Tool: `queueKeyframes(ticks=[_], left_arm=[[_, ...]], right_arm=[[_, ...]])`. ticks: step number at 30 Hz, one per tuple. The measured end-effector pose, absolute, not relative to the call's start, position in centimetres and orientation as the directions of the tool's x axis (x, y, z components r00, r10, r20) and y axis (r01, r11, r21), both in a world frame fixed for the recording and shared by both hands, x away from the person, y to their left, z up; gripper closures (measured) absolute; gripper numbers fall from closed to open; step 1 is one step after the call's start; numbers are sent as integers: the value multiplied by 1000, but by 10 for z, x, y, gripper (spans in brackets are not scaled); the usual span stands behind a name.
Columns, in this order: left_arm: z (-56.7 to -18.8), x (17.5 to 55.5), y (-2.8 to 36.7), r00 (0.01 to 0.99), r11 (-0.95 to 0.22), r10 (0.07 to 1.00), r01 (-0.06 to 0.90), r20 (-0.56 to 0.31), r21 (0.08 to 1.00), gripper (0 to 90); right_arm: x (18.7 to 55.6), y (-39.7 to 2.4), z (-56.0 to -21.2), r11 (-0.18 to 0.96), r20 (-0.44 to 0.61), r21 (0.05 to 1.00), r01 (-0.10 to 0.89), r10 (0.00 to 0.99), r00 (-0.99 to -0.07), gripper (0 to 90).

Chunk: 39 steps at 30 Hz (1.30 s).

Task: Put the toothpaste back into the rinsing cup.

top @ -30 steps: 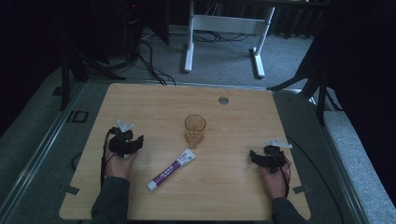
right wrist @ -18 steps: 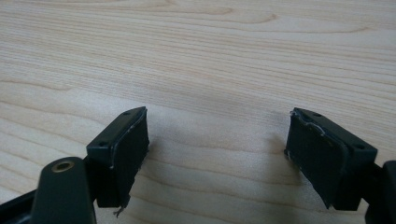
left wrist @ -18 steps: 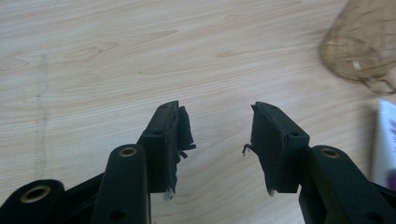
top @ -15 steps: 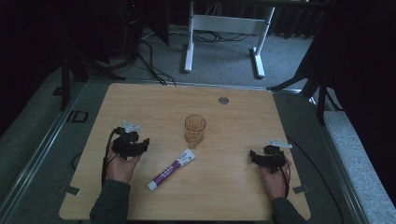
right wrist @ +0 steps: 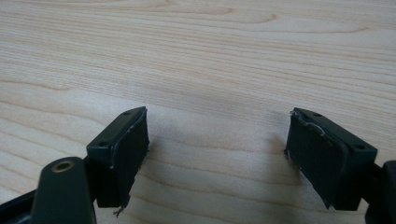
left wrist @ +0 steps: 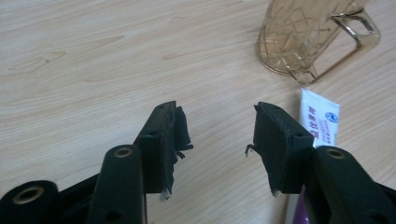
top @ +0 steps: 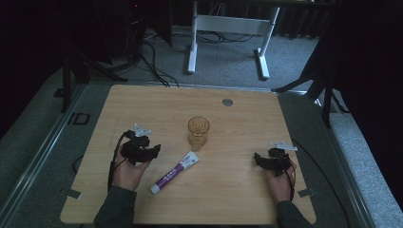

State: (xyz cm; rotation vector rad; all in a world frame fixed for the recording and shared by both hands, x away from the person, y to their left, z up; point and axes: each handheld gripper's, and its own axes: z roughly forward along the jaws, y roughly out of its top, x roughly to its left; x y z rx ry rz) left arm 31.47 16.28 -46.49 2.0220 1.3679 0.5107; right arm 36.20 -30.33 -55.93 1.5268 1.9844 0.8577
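Left gripper (left wrist: 217, 135): jaws apart, been opening a bit, nothing between, just bare table (left wrist: 84, 60). Toothpaste tube (left wrist: 320, 123) right beside right-hand jaw, partly tucked behind it. Amber glass mug (left wrist: 303, 32) further out past same jaw, handle toward tube. Right gripper (right wrist: 217, 154): jaws spread wide, gap empty, plain wood underneath.

The left gripper's (left wrist: 217, 140) right jaw hides part of the tube (left wrist: 320, 123); the frame's top cuts the cup (left wrist: 303, 35).
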Motion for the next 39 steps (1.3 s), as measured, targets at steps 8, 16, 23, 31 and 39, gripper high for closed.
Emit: queueKeyframes(ticks=[8, 16, 23, 31, 39], left_arm=[[-464, 312, 157, 400, -275, 916, 685, -32, 675, 502], [-461, 309, 147, 429, -305, 903, 681, -26, 666, 501], [-462, 311, 135, 447, -319, 894, 681, -29, 659, 500], [-463, 311, 123, 474, -344, 880, 675, -26, 653, 497], [-467, 312, 116, 493, -362, 870, 677, -29, 640, 496]], right_arm=[[362, -303, -559, 176, -4, 731, 659, 967, -254, 208], [362, -303, -559, 176, -4, 731, 660, 967, -254, 208], [362, -303, -559, 178, -6, 731, 659, 967, -255, 208], [362, -303, -559, 178, -5, 731, 659, 967, -255, 208], [362, -303, -559, 177, -5, 731, 659, 967, -255, 208]])
